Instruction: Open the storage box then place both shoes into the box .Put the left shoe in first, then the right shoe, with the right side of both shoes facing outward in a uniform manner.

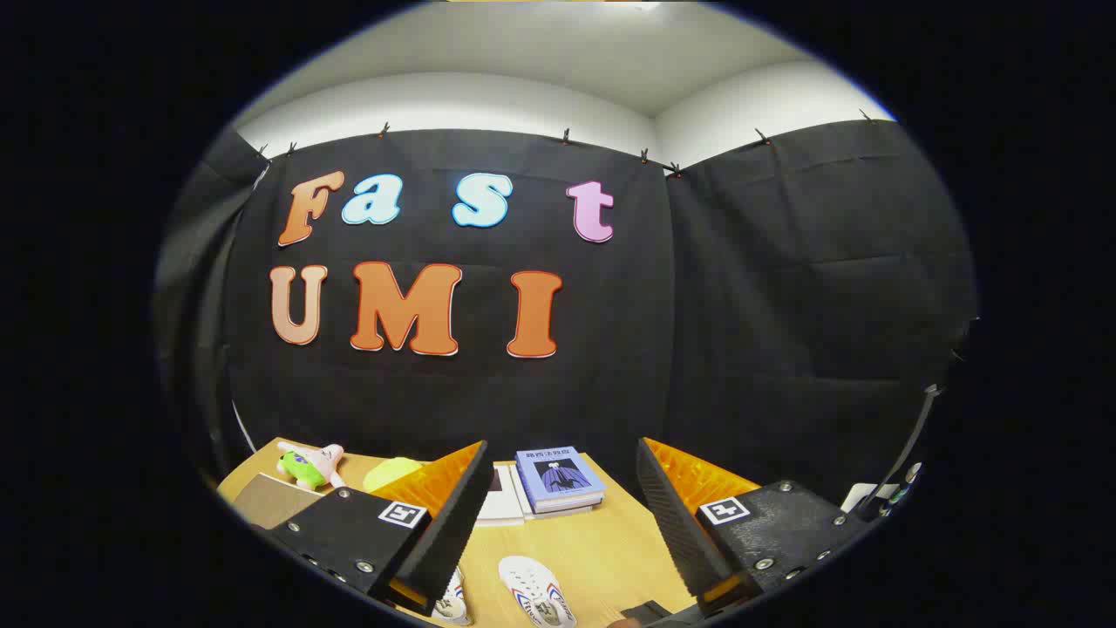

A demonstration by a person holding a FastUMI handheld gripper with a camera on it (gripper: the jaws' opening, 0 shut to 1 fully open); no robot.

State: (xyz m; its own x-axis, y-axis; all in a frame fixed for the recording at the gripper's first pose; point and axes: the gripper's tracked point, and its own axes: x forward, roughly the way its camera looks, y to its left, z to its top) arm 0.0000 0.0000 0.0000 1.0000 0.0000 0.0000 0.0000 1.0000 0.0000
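My gripper (562, 475) is held high above a wooden table (602, 545), open, with a wide gap and nothing between its fingers. Far below, between the fingers, lie two white shoes with red and blue stripes. One shoe (537, 591) is in the gap with its sole side up. The other shoe (453, 602) is partly hidden behind the left finger (453, 515).
A stack of books (558, 478) with a blue-covered one on top lies at the table's far edge, beside a white book (501, 506). A plush toy (310, 464) and a yellow round thing (392, 474) sit at the far left. A brown board (270, 499) lies near them.
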